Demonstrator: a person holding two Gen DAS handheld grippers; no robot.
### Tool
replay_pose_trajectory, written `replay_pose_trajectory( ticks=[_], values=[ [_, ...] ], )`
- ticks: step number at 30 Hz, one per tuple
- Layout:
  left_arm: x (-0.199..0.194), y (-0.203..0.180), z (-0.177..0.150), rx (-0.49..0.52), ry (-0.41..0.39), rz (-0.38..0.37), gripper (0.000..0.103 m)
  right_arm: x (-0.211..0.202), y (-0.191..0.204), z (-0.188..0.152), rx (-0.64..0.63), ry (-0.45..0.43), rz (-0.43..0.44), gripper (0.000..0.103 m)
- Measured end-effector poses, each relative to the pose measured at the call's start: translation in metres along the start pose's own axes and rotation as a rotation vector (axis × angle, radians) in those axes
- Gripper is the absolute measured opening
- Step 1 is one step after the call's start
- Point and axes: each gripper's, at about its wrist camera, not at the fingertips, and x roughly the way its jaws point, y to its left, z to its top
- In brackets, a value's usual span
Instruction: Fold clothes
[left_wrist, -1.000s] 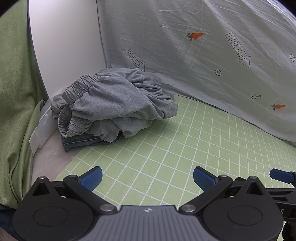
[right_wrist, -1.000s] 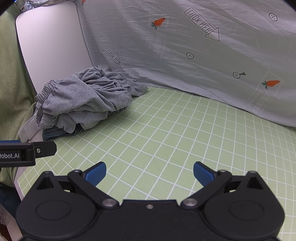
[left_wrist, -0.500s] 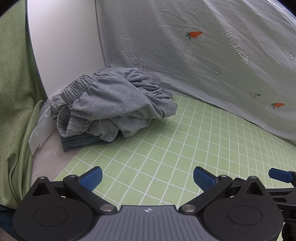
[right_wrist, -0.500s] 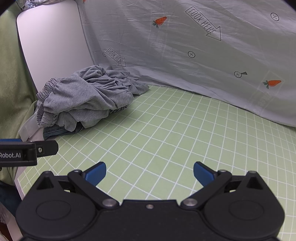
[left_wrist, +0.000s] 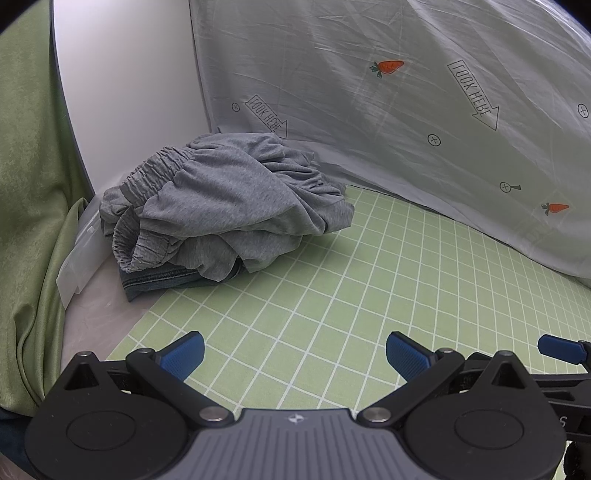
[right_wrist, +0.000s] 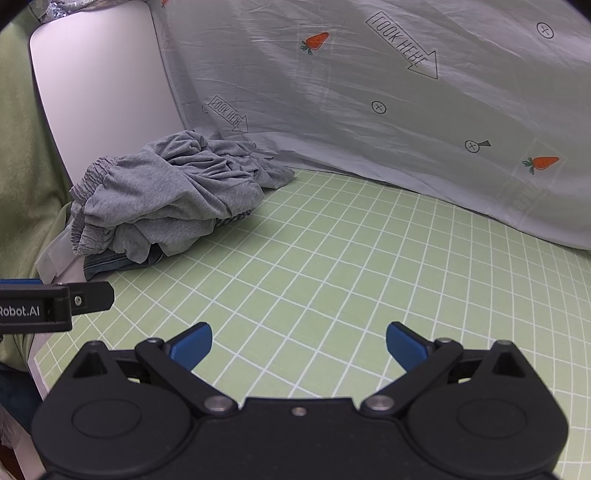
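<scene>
while both tools gape empty, grey shorts (left_wrist: 225, 206) lie crumpled, axis unclear.

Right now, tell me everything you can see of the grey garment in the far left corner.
The grey garment is a crumpled heap of soft, heathered jersey-like fabric, unfolded, with a gathered elastic waistband showing at its upper left. It lies at the far left corner of the green grid mat, on top of a darker blue denim-looking piece. Its back edge meets the printed grey sheet. Neither gripper touches it.
</scene>
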Motion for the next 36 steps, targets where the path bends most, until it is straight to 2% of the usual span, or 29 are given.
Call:
replay_pose_trajectory(
  ticks=[15,22,29,32,36],
  values=[
    [0.003,0.003,0.002,-0.008,0.009,0.017,0.103,0.002,0.001,-0.001,0.003,0.006,0.007,0.102],
    [0.018,0.019,0.014,-0.074,0.036,0.027,0.103,0.013,0.004,0.005,0.001,0.019,0.008,0.102],
    [0.034,0.035,0.025,-0.140,0.062,0.037,0.103,0.043,0.013,0.033,-0.032,0.022,0.019,0.100],
    [0.052,0.048,0.041,-0.173,0.070,0.044,0.102,0.066,0.023,0.053,-0.056,0.019,0.027,0.098],
    [0.083,0.066,0.068,-0.210,0.077,0.051,0.095,0.103,0.037,0.083,-0.081,0.015,0.037,0.094]
  ],
)
